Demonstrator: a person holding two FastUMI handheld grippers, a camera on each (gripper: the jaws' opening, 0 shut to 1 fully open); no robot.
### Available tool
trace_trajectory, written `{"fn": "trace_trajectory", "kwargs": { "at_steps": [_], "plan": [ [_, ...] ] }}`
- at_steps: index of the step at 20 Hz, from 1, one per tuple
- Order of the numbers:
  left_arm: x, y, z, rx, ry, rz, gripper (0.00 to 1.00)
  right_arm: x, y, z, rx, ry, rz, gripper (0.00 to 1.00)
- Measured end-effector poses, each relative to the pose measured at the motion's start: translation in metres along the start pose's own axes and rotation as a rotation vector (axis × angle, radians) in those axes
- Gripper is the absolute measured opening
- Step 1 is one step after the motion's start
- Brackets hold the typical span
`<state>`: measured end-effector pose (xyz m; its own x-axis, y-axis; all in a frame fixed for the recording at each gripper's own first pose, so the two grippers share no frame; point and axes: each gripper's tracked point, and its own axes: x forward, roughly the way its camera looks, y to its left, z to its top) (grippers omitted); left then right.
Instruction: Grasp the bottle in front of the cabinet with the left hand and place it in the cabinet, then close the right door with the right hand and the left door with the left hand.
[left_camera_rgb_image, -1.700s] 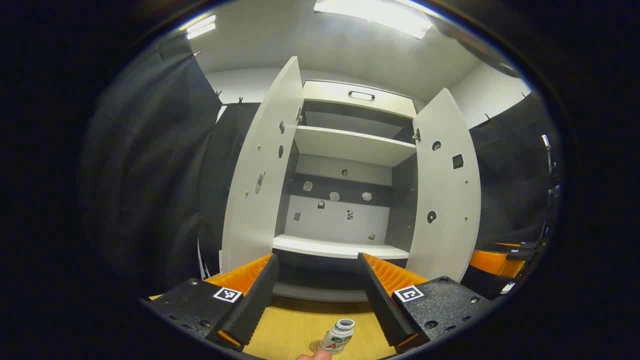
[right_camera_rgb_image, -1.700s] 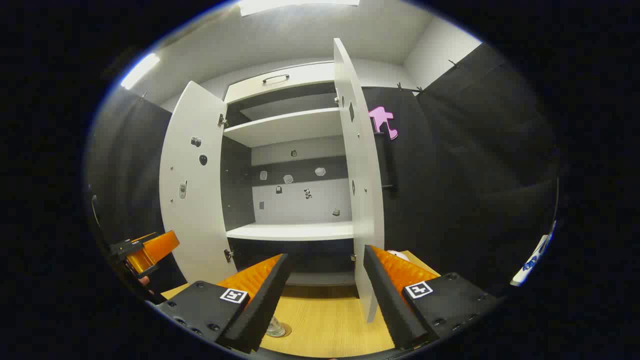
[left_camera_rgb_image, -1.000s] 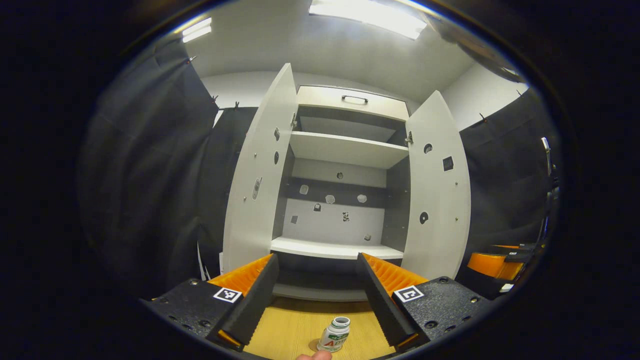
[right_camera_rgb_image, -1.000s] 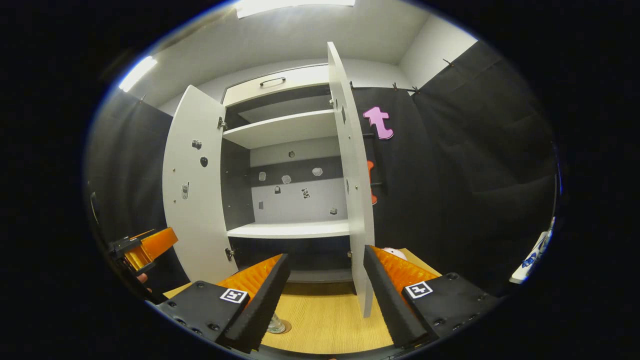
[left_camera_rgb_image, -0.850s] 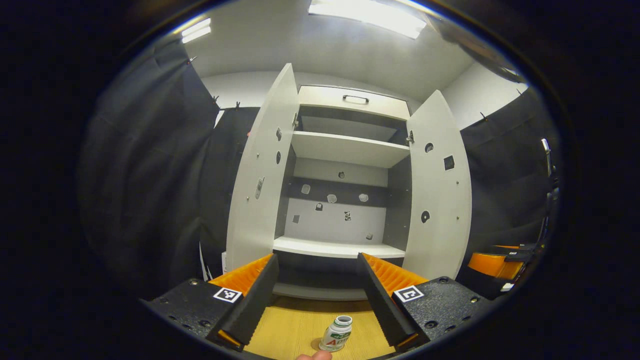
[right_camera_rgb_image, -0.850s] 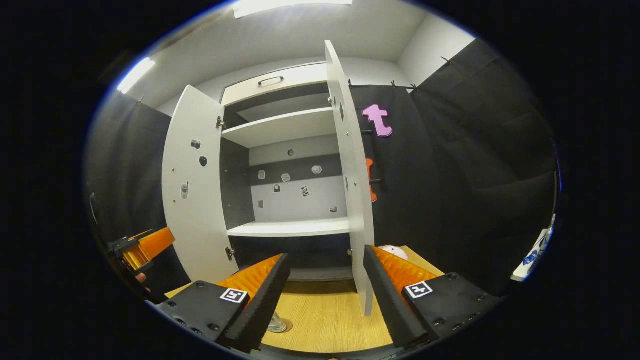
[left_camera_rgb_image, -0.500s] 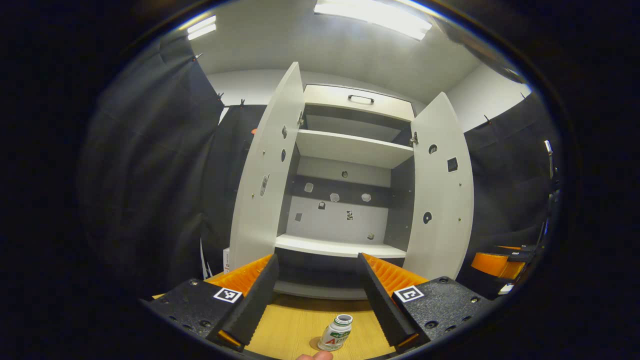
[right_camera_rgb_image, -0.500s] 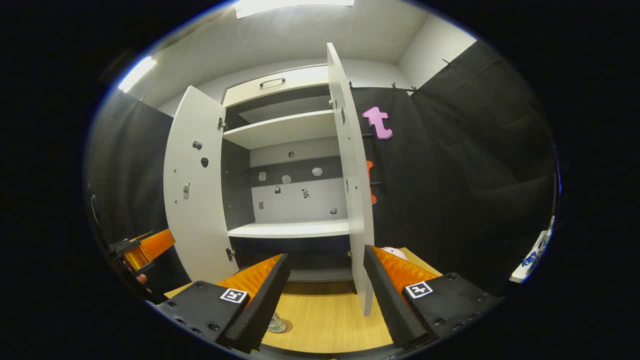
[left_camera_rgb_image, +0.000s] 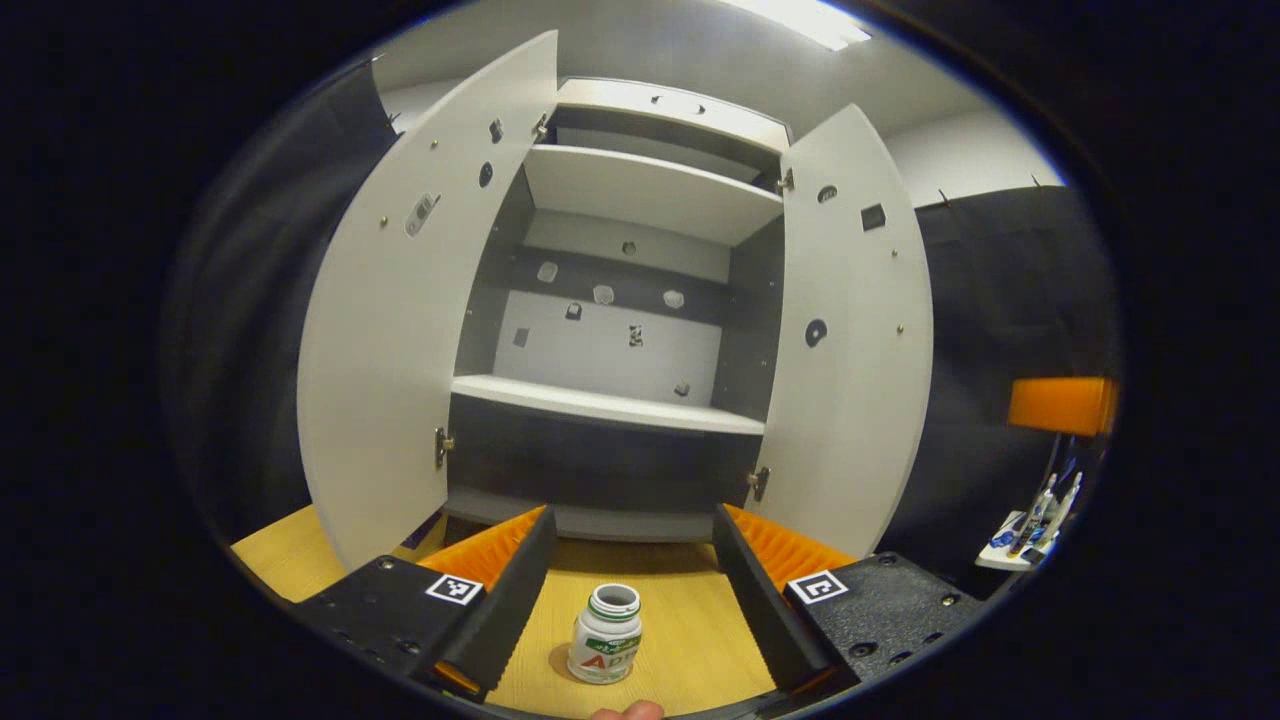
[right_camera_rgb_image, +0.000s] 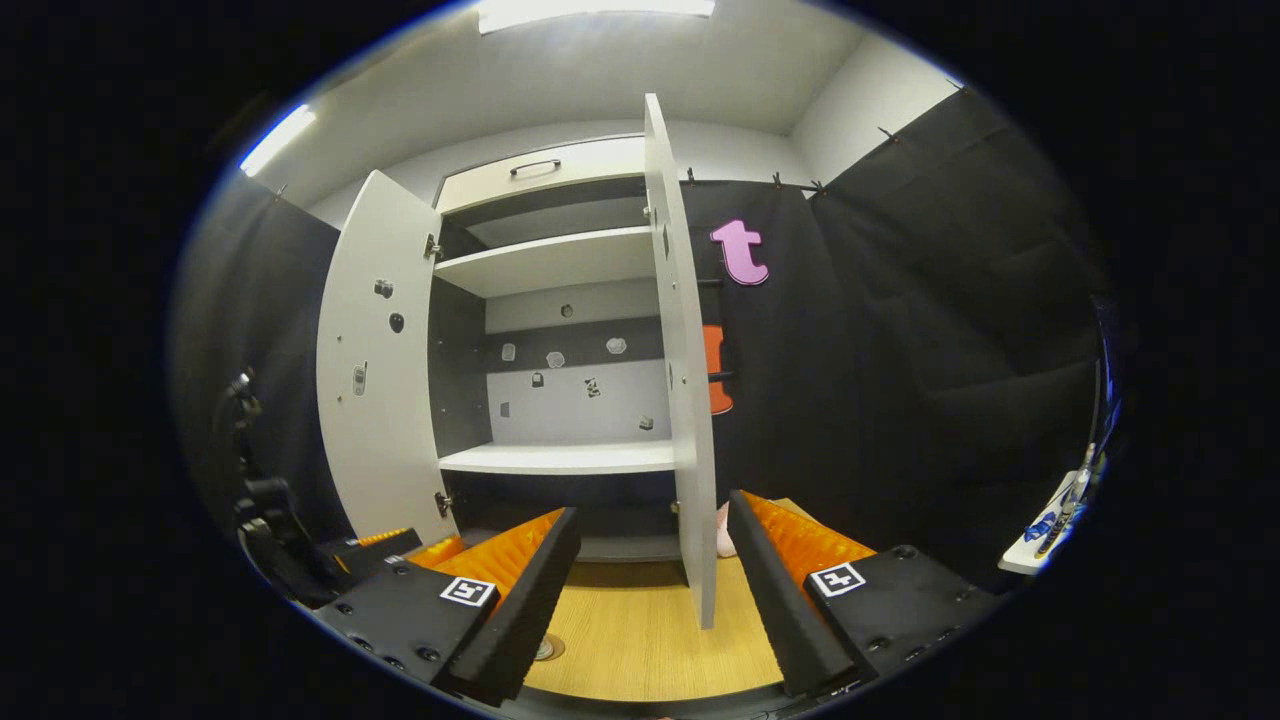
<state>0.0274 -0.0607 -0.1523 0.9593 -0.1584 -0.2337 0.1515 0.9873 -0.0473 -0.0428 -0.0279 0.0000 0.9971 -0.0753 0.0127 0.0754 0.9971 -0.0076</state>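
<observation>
Step 1, approach: left gripper (left_camera_rgb_image: 625, 590) fingers spread, bottle (left_camera_rgb_image: 606, 647) upright on tabletop (left_camera_rgb_image: 690, 640) betw. them, untouched, before open cabinet (left_camera_rgb_image: 610, 405); next: advance, clamp; right gripper (right_camera_rgb_image: 650, 590) spread, idle nr right door (right_camera_rgb_image: 690, 400).

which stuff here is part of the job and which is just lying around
Job:
- bottle
- cabinet
- left door
- right door
- left claw, open
- right claw, open

Lying about:
- pens
- pink object behind the right door
</observation>
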Motion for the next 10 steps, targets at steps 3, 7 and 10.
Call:
{"fn": "trace_trajectory", "kwargs": {
  "at_steps": [3,7,10],
  "plan": [
    [0.011,0.002,-0.047,0.028,0.063,0.012,0.96,-0.003,-0.008,-0.001,-0.010,0.009,-0.020,0.98],
    [0.017,0.000,-0.098,0.008,0.157,0.004,0.96,-0.005,-0.014,-0.002,-0.010,0.017,-0.036,0.98],
    [0.021,0.007,-0.139,-0.021,0.249,0.041,0.96,-0.004,-0.017,-0.005,-0.013,0.025,-0.043,0.98]
  ]
}}
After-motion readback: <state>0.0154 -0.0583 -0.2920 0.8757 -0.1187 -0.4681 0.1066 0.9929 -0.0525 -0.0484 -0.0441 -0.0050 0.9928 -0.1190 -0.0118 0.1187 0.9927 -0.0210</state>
